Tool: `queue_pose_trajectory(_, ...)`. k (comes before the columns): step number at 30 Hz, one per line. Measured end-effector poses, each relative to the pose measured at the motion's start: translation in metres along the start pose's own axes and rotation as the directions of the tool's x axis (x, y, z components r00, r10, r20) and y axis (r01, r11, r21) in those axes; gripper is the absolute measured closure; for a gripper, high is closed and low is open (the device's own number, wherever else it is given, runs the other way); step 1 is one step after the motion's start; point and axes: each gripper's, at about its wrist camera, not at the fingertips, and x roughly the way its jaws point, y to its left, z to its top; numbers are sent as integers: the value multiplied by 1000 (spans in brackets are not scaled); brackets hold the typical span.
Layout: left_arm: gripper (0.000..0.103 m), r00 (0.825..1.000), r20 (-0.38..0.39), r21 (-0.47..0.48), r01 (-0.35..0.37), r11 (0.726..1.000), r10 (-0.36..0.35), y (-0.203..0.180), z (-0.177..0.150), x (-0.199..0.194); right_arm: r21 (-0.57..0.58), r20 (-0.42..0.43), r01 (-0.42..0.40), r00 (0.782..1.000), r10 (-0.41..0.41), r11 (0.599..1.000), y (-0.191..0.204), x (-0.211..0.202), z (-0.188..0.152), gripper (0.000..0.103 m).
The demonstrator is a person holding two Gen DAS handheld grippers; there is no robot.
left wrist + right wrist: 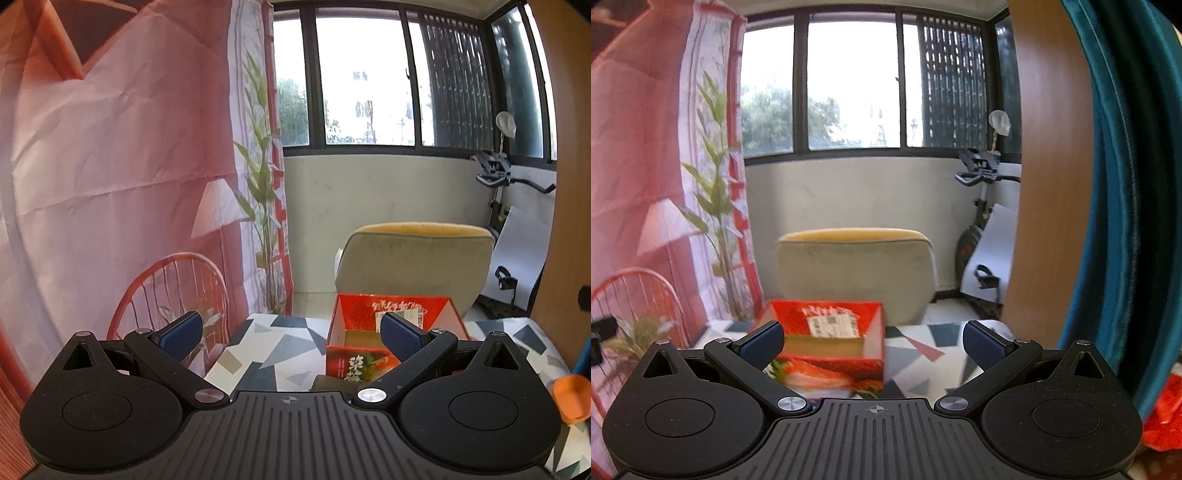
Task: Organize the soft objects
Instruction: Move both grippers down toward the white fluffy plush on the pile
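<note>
**Both grippers spread wide over a patterned table, red carton ahead**

Left wrist view: the left gripper (291,334) holds its blue-padded fingers (183,334) far apart, with nothing between them. Beneath lies a table (280,354) covered in a cloth of grey, white and beige triangles. A red cardboard box (395,339) printed with strawberries stands open-topped on that cloth, right of centre and partly behind the right-hand finger; no soft object shows inside it from here. An orange object (572,400) sits at the right edge, too cropped to identify. Beyond the table's far edge stands a beige upholstered chair (413,258). A printed backdrop (110,166), showing a red room with a lamp, a wire chair and a plant, hangs on the left. Dark-framed windows (362,77) span the far wall above a pale parapet, and an exercise bike (498,177) stands in the right corner beside a wooden panel (569,147).

Right wrist view: the right gripper (873,341) is likewise spread wide and empty. The red cardboard box (831,343) sits left of centre on the table (923,354), slightly blurred, just beyond the left-hand finger. The beige upholstered chair (857,269) stands behind it. A teal curtain (1126,184) hangs along the right, next to the wooden panel (1049,166). Something red-orange (1167,413) lies at the lower right, unclear. The windows (849,81), exercise bike (982,177) and printed backdrop (646,147) close the room.
</note>
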Motion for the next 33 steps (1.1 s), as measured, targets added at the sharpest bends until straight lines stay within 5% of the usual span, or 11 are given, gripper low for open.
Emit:
queue_pose_trajectory(5,0,999,-18,10,-34,999,34,-1,-14,28,-5,106,-65,992,65,998,-10,18,-20,0)
queue_pose_trajectory(15,0,985,-170,25,-5,1000,9,1,-66,101,8,-55,-18,998,18,1000,-16,107,-88,0)
queue_pose_trajectory(25,1,963,-270,51,31,998,-16,-7,-116,152,58,-203,-75,975,86,995,-14,162,-145,0)
queue_pose_trajectory(33,6,919,-387,28,88,996,-70,-13,-143,182,80,-304,-79,947,100,994,-23,199,-187,14)
